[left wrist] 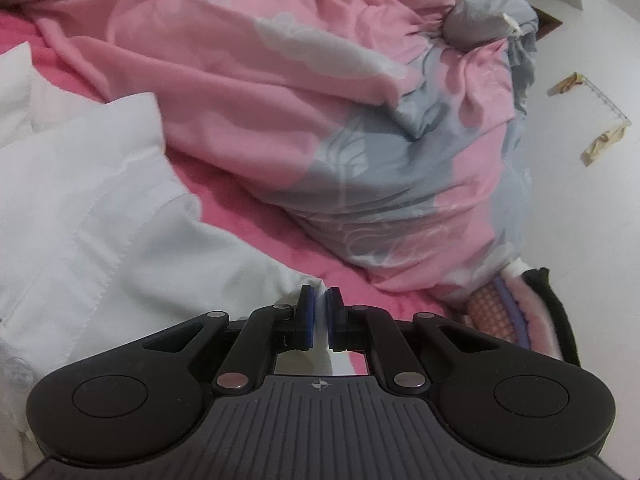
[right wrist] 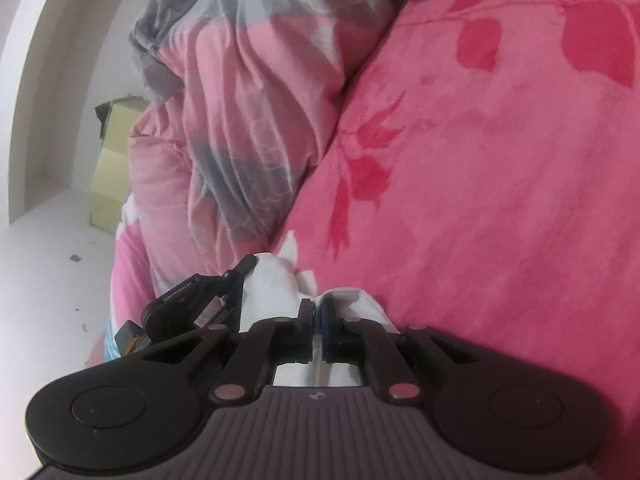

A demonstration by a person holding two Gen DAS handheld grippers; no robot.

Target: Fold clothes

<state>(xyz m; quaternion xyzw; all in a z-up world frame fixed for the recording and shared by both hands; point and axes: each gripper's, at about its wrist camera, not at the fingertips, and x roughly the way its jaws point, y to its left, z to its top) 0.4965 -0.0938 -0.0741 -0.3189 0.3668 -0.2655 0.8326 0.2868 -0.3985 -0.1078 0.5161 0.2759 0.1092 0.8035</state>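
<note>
Both the left gripper (left wrist: 320,300) and right gripper (right wrist: 317,310) have their fingers clamped on neighbouring edges of the white shirt (left wrist: 80,208), spread on the pink bed (right wrist: 500,184) near the bunched duvet (left wrist: 340,120), likely to lift a fold.

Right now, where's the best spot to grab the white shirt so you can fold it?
Probably the stitched edge of the white shirt, pinched from the side where it lies flat on the pink blanket. The hem is thin and firm, so closed pads can hold it. The left gripper and right gripper each look shut on white cloth at an edge.
</note>
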